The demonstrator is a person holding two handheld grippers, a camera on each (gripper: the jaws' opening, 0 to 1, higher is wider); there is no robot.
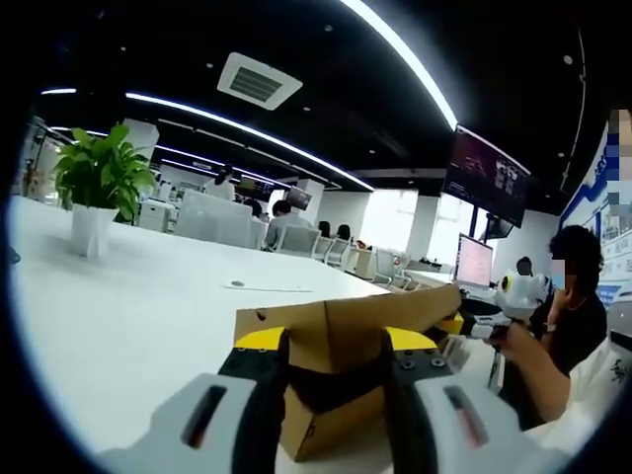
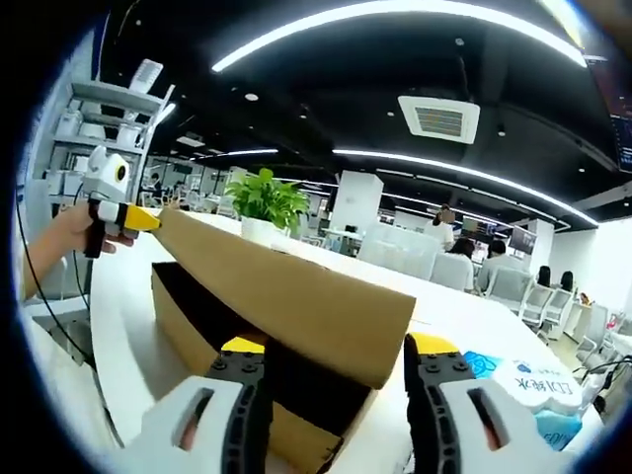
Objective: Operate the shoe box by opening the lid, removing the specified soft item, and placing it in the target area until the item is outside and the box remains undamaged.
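Shoe box [image 2: 286, 326] sits on the white worktop [image 1: 148, 306], lid [image 2: 296, 291] raised partway. Left gripper [image 1: 336, 380] spread, jaws straddling the lid's edge. Right gripper [image 2: 336, 395] likewise spread around the lid. Potted plant [image 1: 97, 188] stands toward the far edge; tissue packet [image 2: 538, 395] near the box.
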